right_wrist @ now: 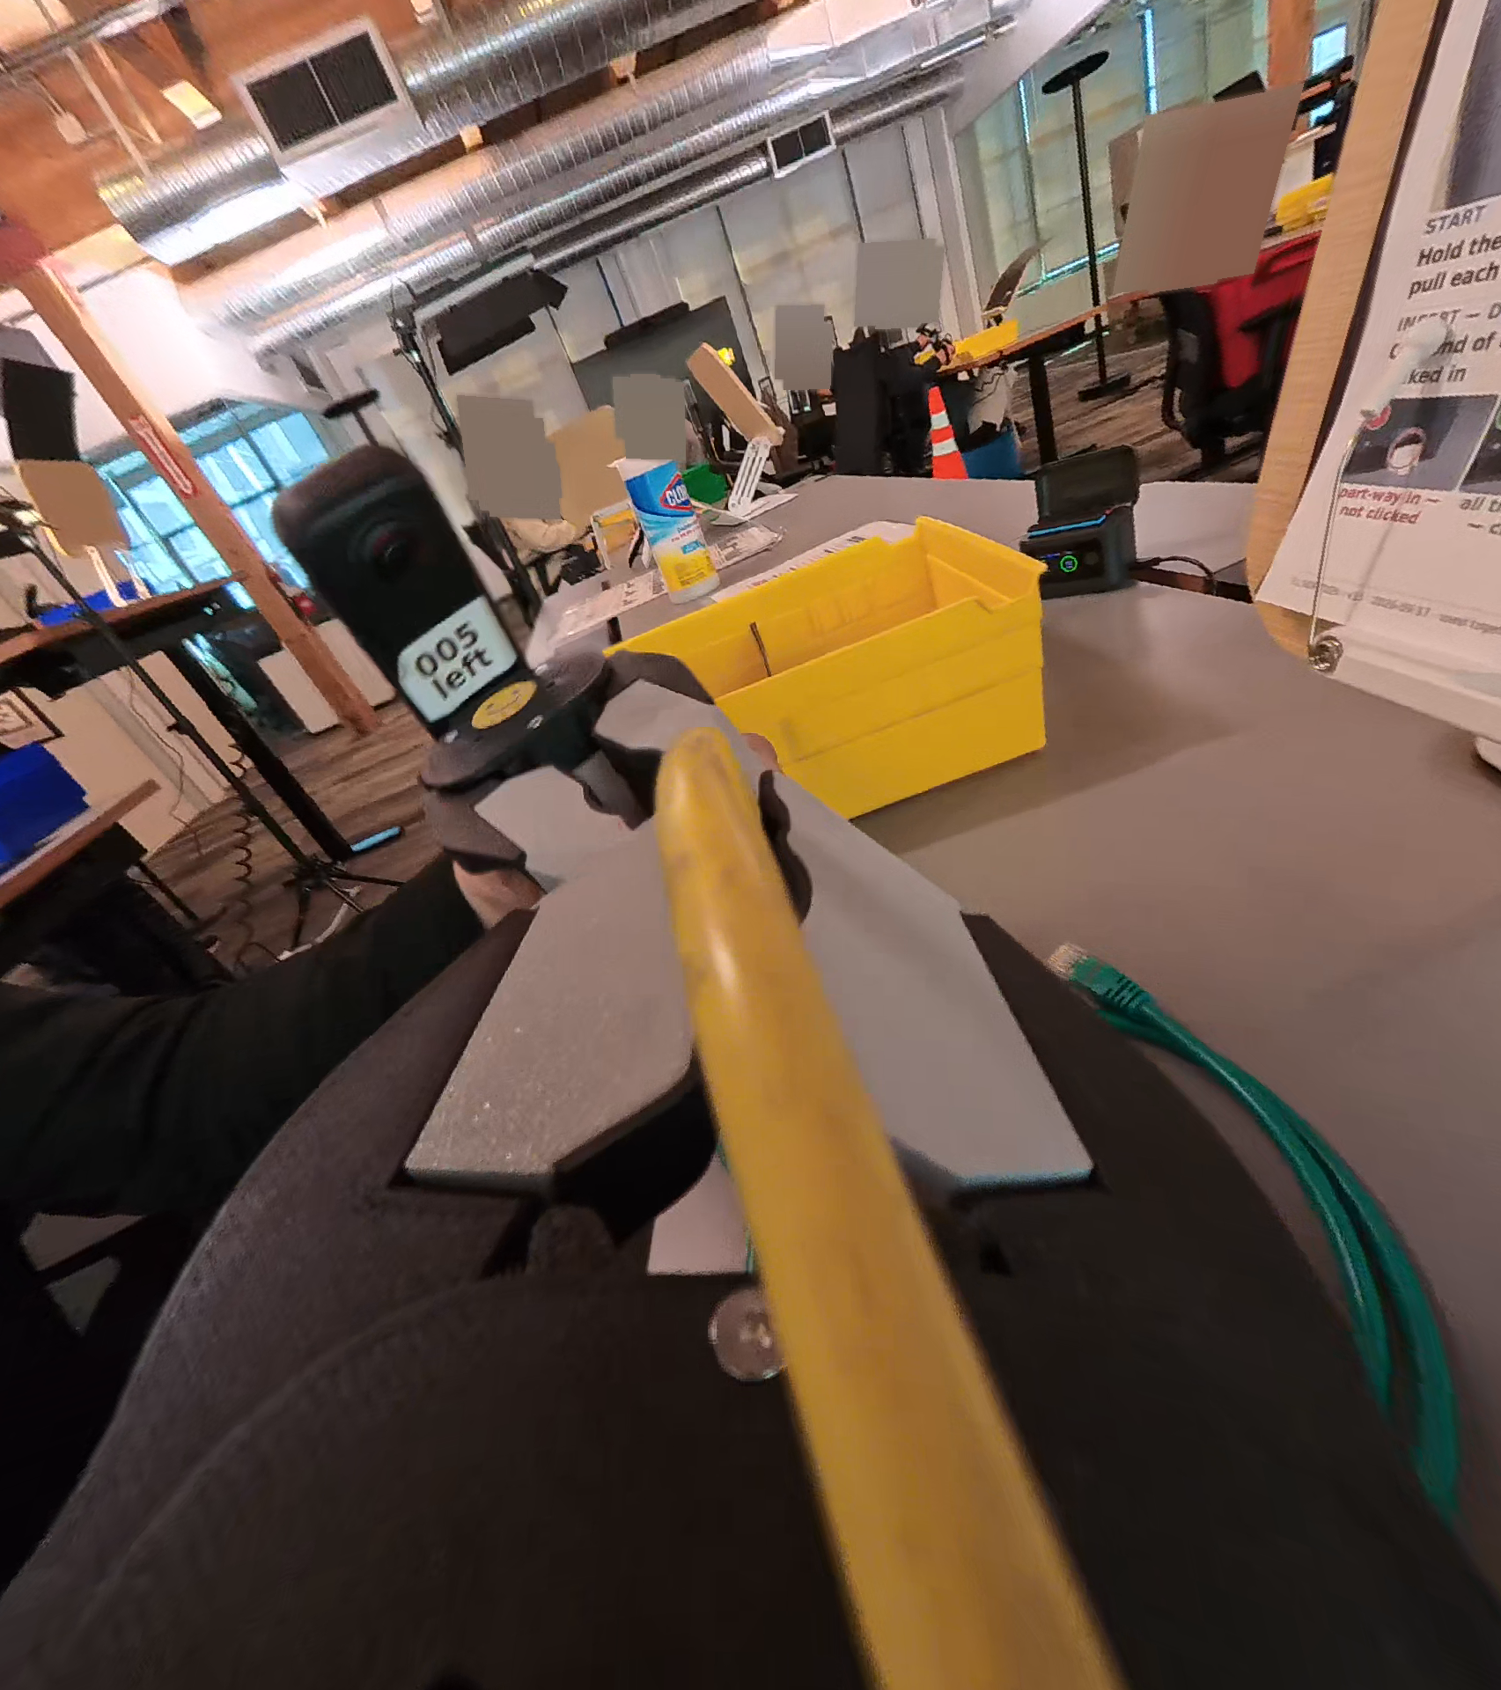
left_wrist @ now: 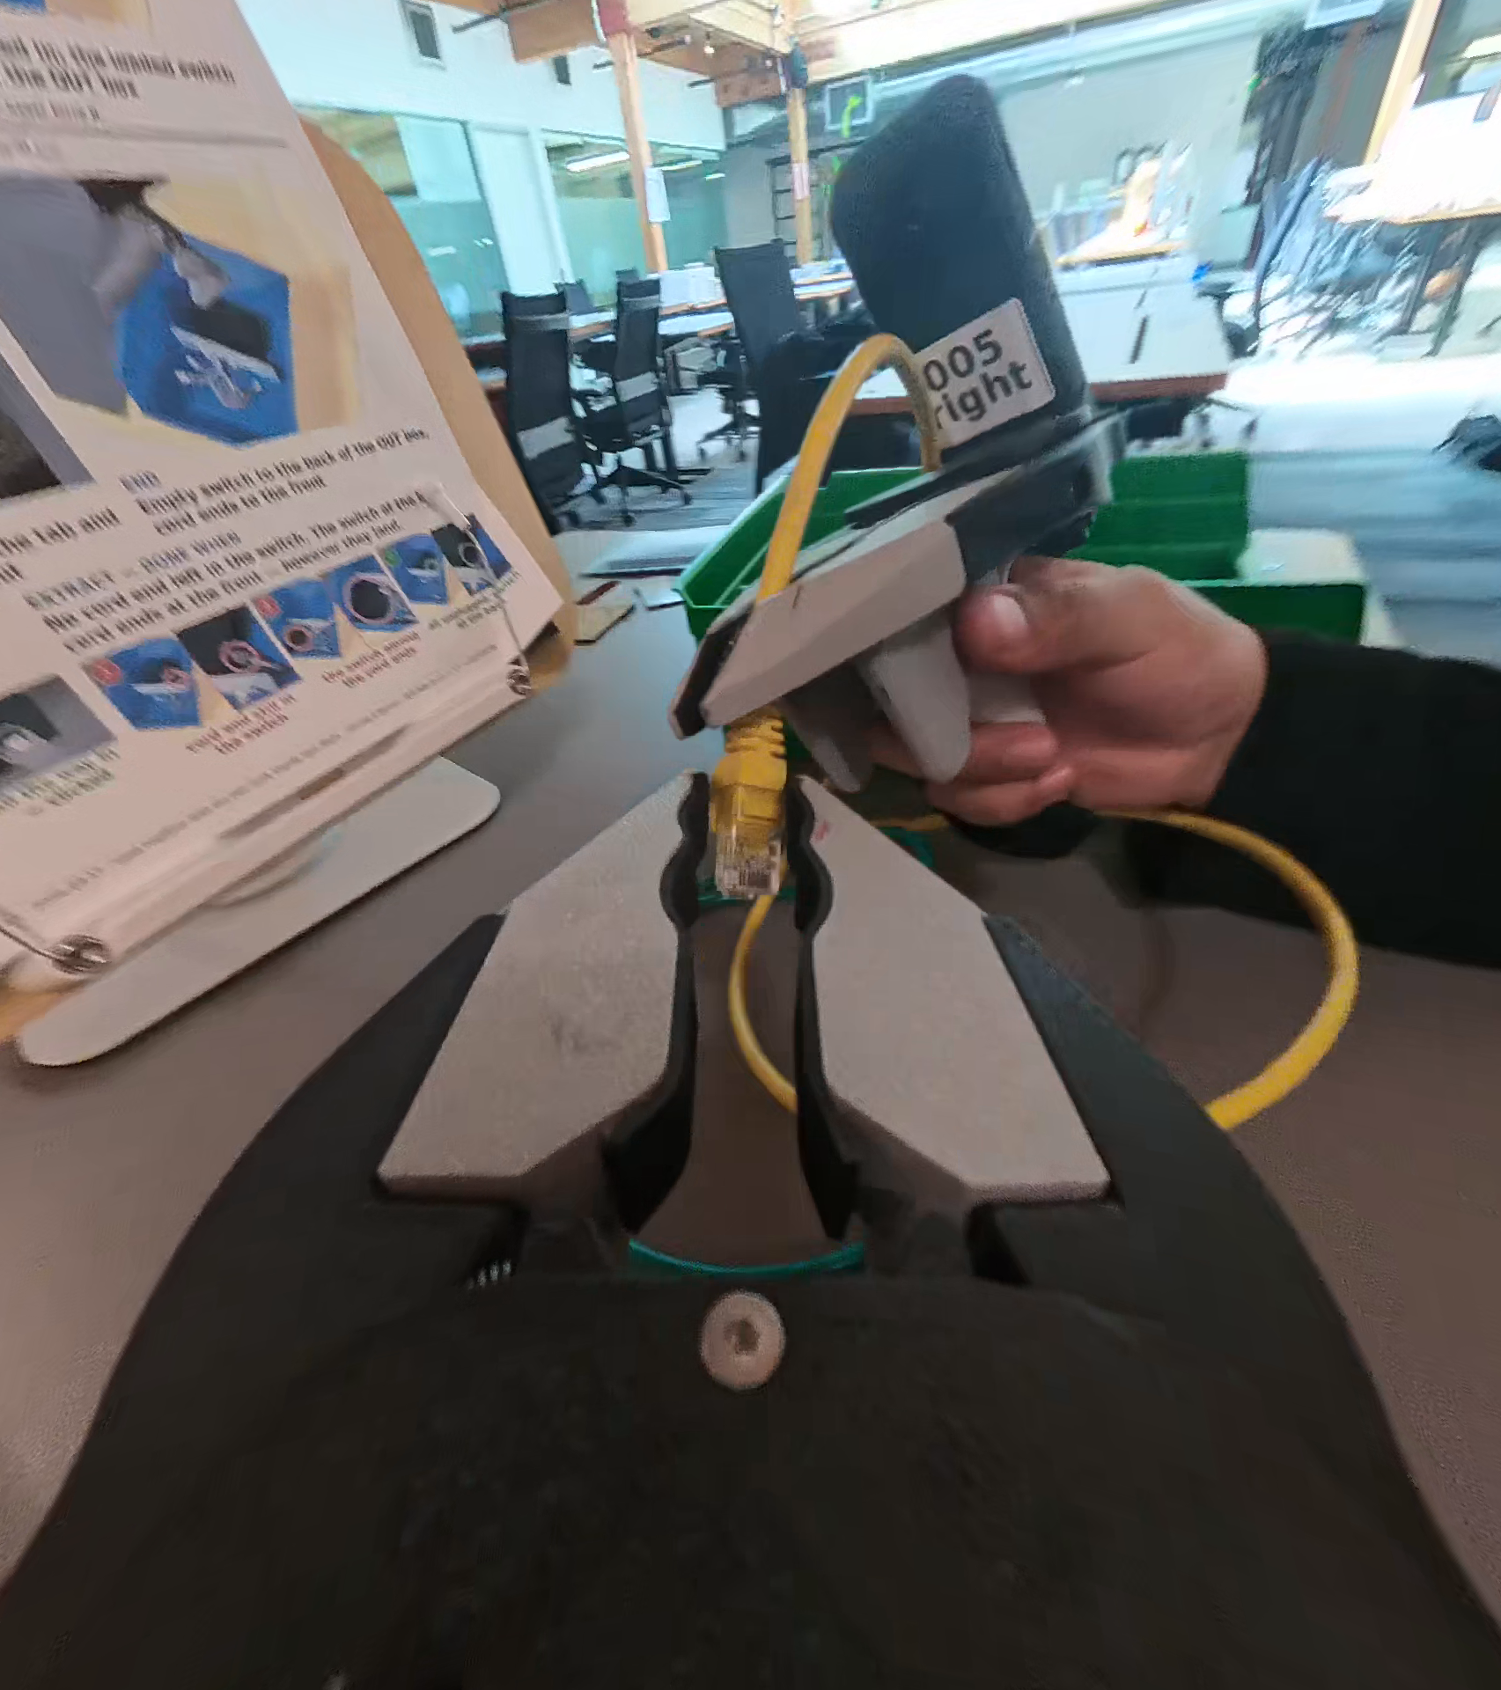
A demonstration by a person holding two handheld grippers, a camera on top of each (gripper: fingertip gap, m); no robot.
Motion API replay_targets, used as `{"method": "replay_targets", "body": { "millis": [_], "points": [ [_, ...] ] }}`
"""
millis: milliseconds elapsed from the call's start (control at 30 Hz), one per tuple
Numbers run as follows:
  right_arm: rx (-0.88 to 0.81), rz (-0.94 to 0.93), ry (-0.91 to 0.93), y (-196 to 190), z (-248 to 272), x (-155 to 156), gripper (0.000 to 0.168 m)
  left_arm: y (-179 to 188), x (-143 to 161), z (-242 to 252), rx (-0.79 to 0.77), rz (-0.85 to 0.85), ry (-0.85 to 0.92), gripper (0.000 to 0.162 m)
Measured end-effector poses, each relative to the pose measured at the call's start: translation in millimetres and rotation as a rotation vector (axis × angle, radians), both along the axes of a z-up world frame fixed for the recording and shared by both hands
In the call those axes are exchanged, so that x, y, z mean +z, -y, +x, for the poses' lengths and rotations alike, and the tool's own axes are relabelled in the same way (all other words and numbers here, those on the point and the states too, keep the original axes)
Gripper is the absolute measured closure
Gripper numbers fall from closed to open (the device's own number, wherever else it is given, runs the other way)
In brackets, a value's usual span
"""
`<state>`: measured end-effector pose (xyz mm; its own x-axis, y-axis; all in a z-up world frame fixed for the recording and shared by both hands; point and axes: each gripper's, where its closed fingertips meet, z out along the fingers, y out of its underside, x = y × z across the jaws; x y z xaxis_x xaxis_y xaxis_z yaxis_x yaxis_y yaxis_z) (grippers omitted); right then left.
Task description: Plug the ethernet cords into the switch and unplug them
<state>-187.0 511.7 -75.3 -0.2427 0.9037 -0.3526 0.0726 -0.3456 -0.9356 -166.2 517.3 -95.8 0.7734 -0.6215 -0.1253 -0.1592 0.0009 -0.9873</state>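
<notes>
- Two hand-held grippers are seen meeting over a grey desk [left_wrist: 179,1235] at one yellow cord [left_wrist: 1277,1052].
- Instruction sheets [left_wrist: 134,457] clipped to a board on a white stand are seen on the desk to the left in the left wrist view.
- A yellow bin [right_wrist: 865,677] is seen on the desk in the right wrist view, with a tub of wipes [right_wrist: 678,530] and a small black device [right_wrist: 1080,530] behind it; a green bin [left_wrist: 1167,549] is seen in the left wrist view behind the right hand-held gripper.
- The left hand-held gripper [left_wrist: 746,841] is nearly closed, with the clear plug [left_wrist: 746,855] of the yellow cord between its black tips; whether the tips press it cannot be told.
- The right hand-held gripper [left_wrist: 710,704], held in a hand [left_wrist: 1121,695], is closed on the yellow cord just above the plug's yellow boot; from there the cord arches up and over this gripper.
- A green cord [right_wrist: 1259,1097] lies on the desk, its plug [right_wrist: 1085,974] free, beside the right hand-held gripper.
- The switch is not seen in either view.
</notes>
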Motion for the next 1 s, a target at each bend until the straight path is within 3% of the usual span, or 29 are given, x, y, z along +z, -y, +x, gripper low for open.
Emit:
{"method": "replay_targets", "body": {
  "millis": [300,800,867,1000],
  "points": [
    [0.015,-0.064,-0.026,-1.8,0.8,3.6,0.167,-2.3,-0.2,-1.5,0.050,0.062,-0.113,0.148],
    [0.049,-0.273,-0.051,-11.0,0.3,2.3,0.167,-14.2,-6.2,-7.8,0.280,0.299,-0.500,0.150],
    [0.063,-0.275,-0.059,-9.2,1.1,3.4,0.167,-12.5,-5.0,-7.3,0.254,0.257,-0.450,0.151],
    [0.105,-0.231,-0.106,-2.2,6.0,13.0,0.164,0.0,7.3,1.7,0.041,0.057,-0.050,0.151]
  ]
}}
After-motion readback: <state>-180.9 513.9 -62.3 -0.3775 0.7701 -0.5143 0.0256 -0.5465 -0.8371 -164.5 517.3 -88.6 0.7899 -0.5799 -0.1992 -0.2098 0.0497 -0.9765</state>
